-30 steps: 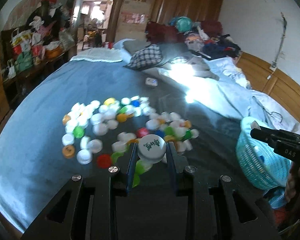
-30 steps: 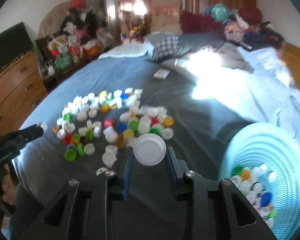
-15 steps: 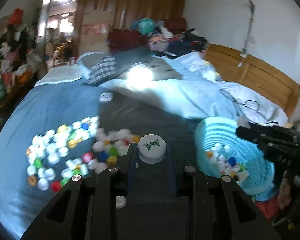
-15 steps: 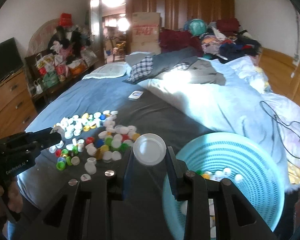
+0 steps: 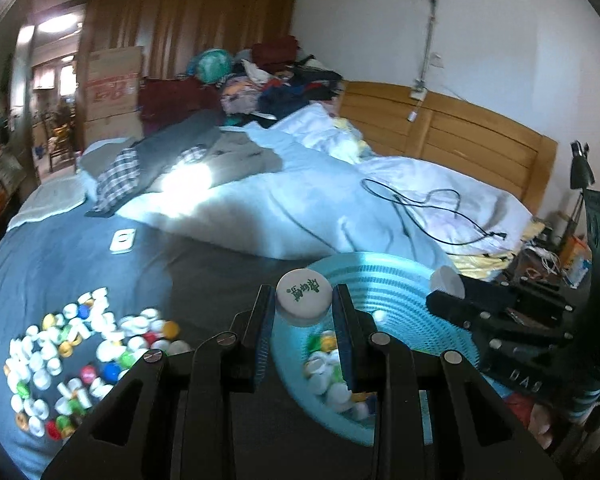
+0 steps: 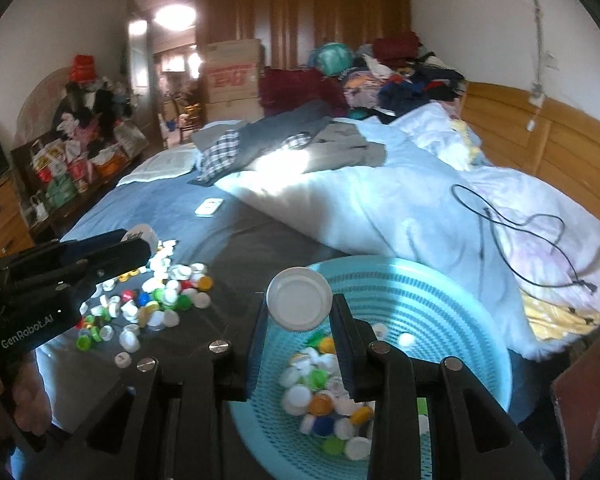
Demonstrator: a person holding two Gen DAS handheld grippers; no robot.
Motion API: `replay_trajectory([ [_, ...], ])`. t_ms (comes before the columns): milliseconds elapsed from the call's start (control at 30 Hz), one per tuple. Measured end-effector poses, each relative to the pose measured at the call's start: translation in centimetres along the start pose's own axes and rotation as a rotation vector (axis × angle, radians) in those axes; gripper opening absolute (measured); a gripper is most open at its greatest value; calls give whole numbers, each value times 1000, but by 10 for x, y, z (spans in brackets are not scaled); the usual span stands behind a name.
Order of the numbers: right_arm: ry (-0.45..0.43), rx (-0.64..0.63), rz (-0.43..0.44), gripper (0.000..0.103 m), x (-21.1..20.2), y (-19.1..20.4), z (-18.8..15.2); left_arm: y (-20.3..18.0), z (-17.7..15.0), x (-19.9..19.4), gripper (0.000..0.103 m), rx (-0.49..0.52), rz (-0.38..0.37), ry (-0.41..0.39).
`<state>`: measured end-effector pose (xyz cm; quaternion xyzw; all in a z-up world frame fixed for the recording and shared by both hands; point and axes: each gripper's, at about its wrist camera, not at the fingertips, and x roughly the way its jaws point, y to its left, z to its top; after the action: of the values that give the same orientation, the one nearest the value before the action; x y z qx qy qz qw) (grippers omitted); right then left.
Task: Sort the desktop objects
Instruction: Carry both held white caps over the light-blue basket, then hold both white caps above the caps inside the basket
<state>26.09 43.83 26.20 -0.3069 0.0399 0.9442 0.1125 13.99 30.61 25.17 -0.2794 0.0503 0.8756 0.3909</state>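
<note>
My left gripper [image 5: 303, 301] is shut on a white bottle cap with green print [image 5: 305, 294], held above the near rim of the turquoise basket [image 5: 396, 276]. My right gripper [image 6: 299, 305] is shut on a plain white cap [image 6: 299, 296] shown from its hollow side, over the same basket [image 6: 428, 292], which holds several mixed caps [image 6: 324, 404]. Each gripper shows in the other's view: the right [image 5: 446, 286] at the basket's right side, the left [image 6: 142, 242] over the bed. A loose pile of coloured caps [image 5: 80, 352] [image 6: 160, 300] lies on the blue-grey bedspread to the left.
A white phone-like card [image 5: 122, 240] lies on the bedspread beyond the pile. A pale duvet [image 5: 300, 208] with a black cable [image 5: 428, 208] spreads behind the basket. A wooden headboard [image 5: 460, 136] runs along the right, and clutter [image 6: 68, 160] lines the left wall.
Both grippers have swung rightward and risen, from above the cap pile to above the turquoise basket, each still carrying its white cap. The pile now lies off to the left.
</note>
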Motion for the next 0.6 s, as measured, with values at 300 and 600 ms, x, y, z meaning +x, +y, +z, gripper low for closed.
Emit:
replay_trajectory([
  [300, 46, 71, -33, 34, -3, -41, -13, -46, 5, 39, 25, 57, -14, 105],
  [600, 47, 95, -25, 34, -2, -49, -17, -54, 1, 54, 25, 71, 17, 161],
])
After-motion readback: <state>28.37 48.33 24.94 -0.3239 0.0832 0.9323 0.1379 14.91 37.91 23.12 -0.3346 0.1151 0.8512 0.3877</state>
